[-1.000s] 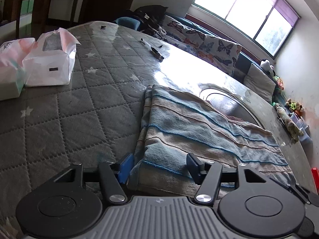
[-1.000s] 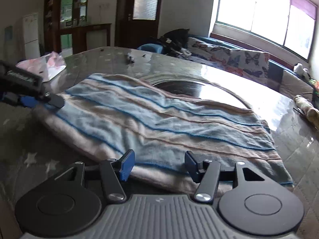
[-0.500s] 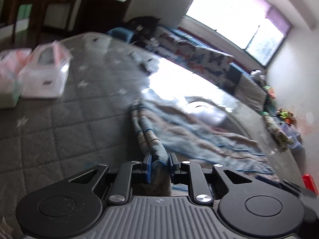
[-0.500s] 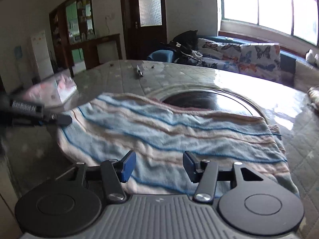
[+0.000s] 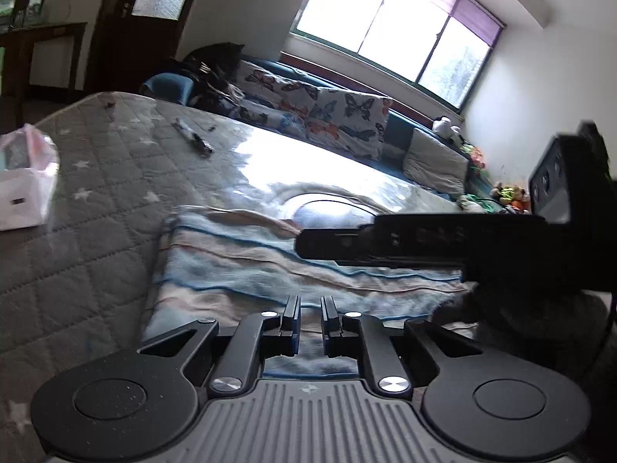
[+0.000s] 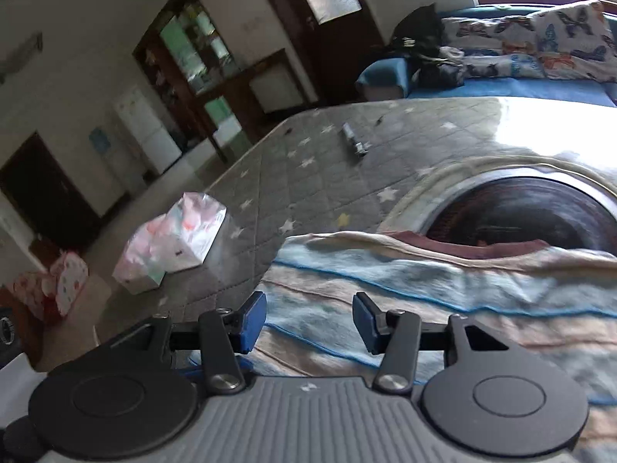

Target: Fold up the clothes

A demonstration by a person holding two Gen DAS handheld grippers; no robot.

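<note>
Since a second ago, left gripper (image 5: 309, 318) closed, pinching near edge of striped garment (image 5: 246, 266) lying on quilted table (image 5: 96, 177); right gripper (image 6: 308, 318) crossing over, jaws apart, empty. Soft, light, floppy: best grasped at corners.

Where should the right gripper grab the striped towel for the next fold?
Probably the near edge of the striped towel, straight ahead of the open right gripper, coming in low from the near side. The towel lies flat there, and the left gripper already pinches that edge further along.
</note>
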